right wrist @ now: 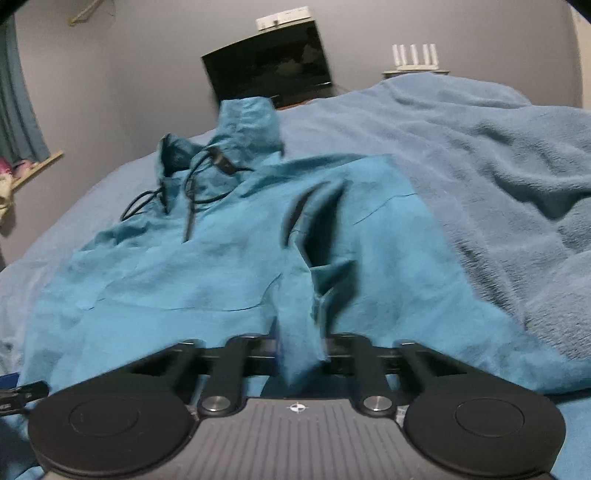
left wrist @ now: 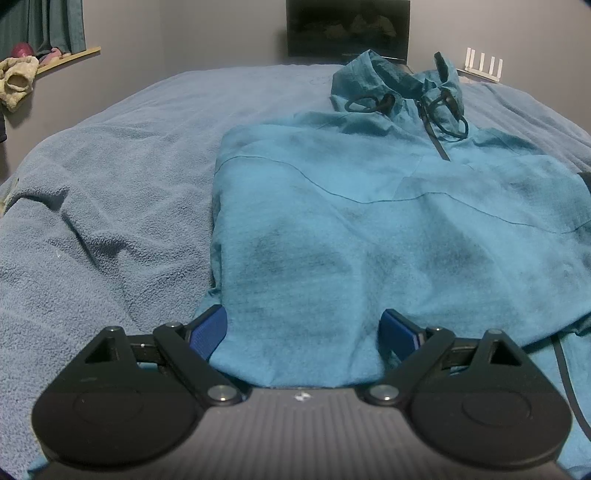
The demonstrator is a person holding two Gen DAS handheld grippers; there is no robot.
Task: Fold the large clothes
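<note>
A teal hooded jacket (left wrist: 369,229) lies front up on a blue blanket, hood and black drawcords (left wrist: 424,107) at the far end. My left gripper (left wrist: 303,332) is open, its blue pads on either side of the jacket's near hem, which drapes between them. In the right wrist view the same jacket (right wrist: 184,273) lies spread. My right gripper (right wrist: 301,350) is shut on a raised fold of its fabric (right wrist: 299,325), lifting it slightly. The fingertips are hidden by the cloth.
The blue fleece blanket (left wrist: 110,221) covers the bed and bunches in folds on the right (right wrist: 517,203). A dark monitor (left wrist: 347,26) and a white router (left wrist: 484,61) stand at the far wall. A shelf with soft items (left wrist: 22,74) is at left.
</note>
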